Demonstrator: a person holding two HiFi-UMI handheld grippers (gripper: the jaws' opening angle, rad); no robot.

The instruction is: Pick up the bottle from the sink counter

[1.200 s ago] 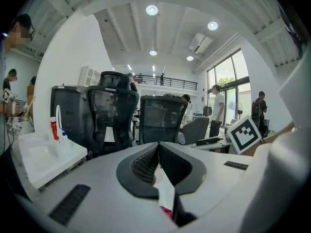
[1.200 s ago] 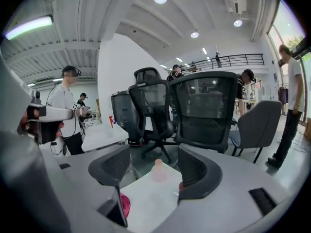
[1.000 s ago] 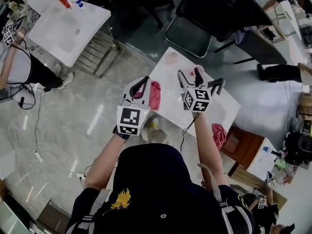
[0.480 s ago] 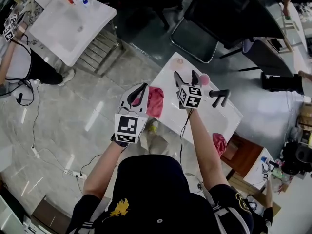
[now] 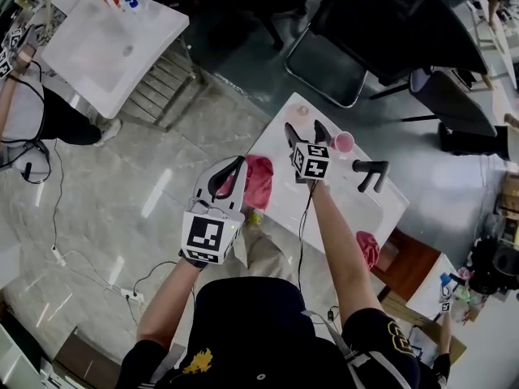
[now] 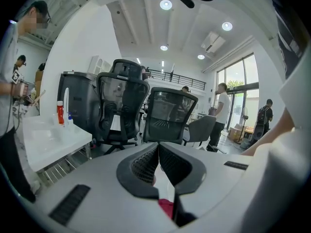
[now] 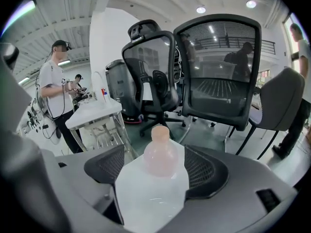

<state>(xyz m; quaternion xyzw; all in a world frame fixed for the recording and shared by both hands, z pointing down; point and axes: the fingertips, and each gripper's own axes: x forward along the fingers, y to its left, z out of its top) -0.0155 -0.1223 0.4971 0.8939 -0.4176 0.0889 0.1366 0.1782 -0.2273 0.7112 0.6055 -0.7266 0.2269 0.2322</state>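
Nearest to us, the left gripper [image 6: 158,148] hangs over the near left edge of the white sink counter [image 5: 340,197]. Its 2 jaws are pressed together at the tips with nothing between them. A crumpled pink cloth [image 5: 258,181] lies on the counter just beyond it.

Further in, the right gripper [image 5: 303,127] reaches across the counter, tilted downward. Its jaws have just been opening and now stand wide apart. The pale pink bottle [image 7: 159,155] stands upright near the far corner of the counter, right at the jaw tips and in line with the gap. Both ribbed pads [image 7: 109,166] are clear of its sides, so we see nothing gripped.

To the right of the bottle sits a pink cup [image 5: 342,142], and further right and a little nearer is a black faucet [image 5: 371,173].

Beyond the counter stand 2 black mesh office chairs [image 7: 218,67]. At the far left is a second sink counter [image 5: 113,47] carrying a red bottle [image 6: 60,113], with a person [image 7: 54,89] beside it.
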